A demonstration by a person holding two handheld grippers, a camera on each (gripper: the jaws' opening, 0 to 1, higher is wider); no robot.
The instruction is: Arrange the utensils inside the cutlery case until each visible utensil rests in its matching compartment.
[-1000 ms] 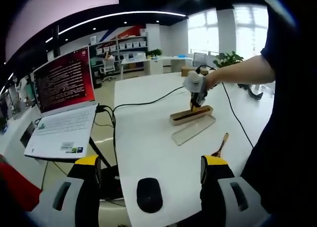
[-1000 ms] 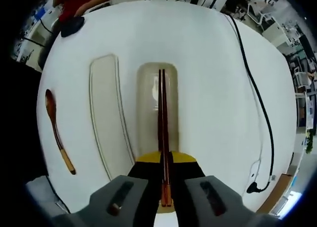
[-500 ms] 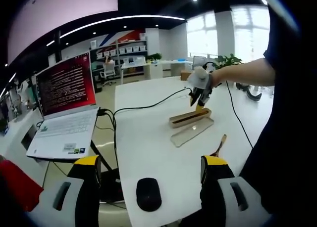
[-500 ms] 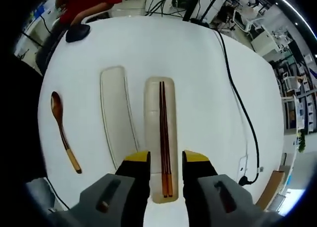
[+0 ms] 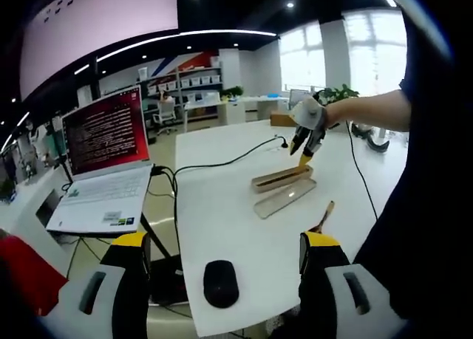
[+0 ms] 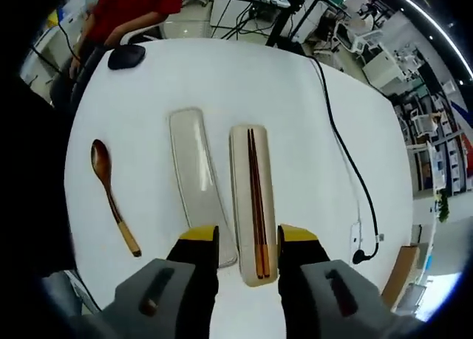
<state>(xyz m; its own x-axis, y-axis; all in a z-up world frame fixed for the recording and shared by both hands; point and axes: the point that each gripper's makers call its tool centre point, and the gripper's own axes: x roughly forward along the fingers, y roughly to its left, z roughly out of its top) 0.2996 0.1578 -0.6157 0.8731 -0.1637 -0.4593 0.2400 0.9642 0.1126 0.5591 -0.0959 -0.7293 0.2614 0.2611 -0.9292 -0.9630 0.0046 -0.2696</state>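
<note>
The right gripper hangs released above the table, its yellow-tipped jaws spread with nothing between them. Straight ahead at 12 o'clock lies the case, long axis running away from the jaws, with its near end showing in the gap between the tips. The chopsticks lie side by side inside it, along its length. Just beside the case at 11 o'clock lies the lid, flat on the table, slightly angled to the case. Well apart at 10 o'clock lies the spoon, bowl away from the gripper, near the table's edge on that side. Between spoon and lid the tabletop is bare. A cable runs along the table at 2 o'clock. A mouse sits near the far rim at 11 o'clock.

The left gripper is held off from the table, jaws wide apart and grasping nothing. The mouse sits just ahead of it between the jaws, near the table's close edge. At 1 o'clock, well apart, lie the case, lid and spoon, with the right gripper above them. A laptop stands at 10 o'clock.
</note>
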